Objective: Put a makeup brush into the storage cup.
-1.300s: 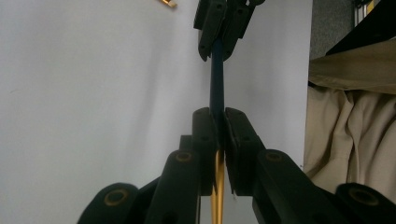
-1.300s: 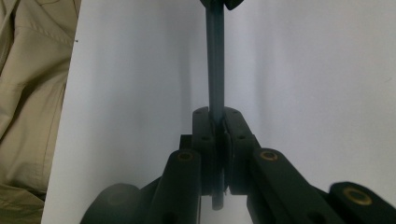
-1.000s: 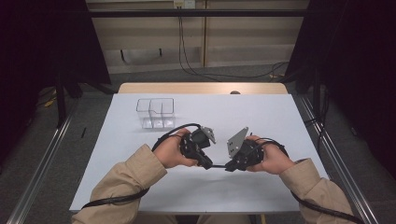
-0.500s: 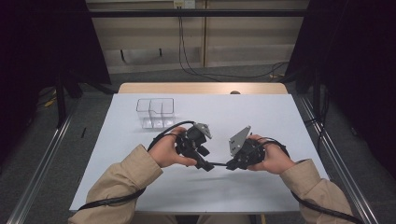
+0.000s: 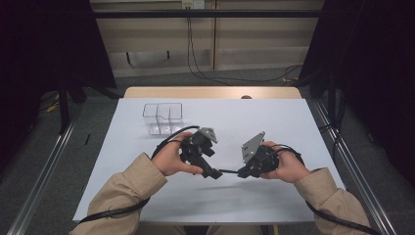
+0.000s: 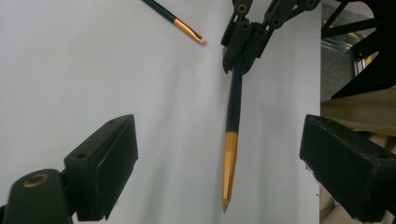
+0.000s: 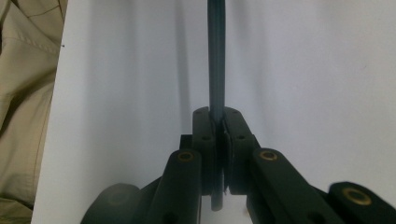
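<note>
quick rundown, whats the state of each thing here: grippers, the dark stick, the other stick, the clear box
left gripper: open, jaws just been opening, stick between them untouched
right gripper: shut on the dark stick
dark stick: held level above the table, gold tip free
second stick: lying on the table
clear box: upright, looks empty

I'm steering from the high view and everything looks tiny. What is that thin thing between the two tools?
Observer: The right tool is shut on a dark blue stick.
Operator: Is the other tool holding it too?
Observer: No. The left tool has just been opening its jaws. The stick's gold tip sits between them, untouched.
Operator: Are there more sticks?
Observer: Yes, a second stick, also gold at the end, lies on the white table beyond the first.
</note>
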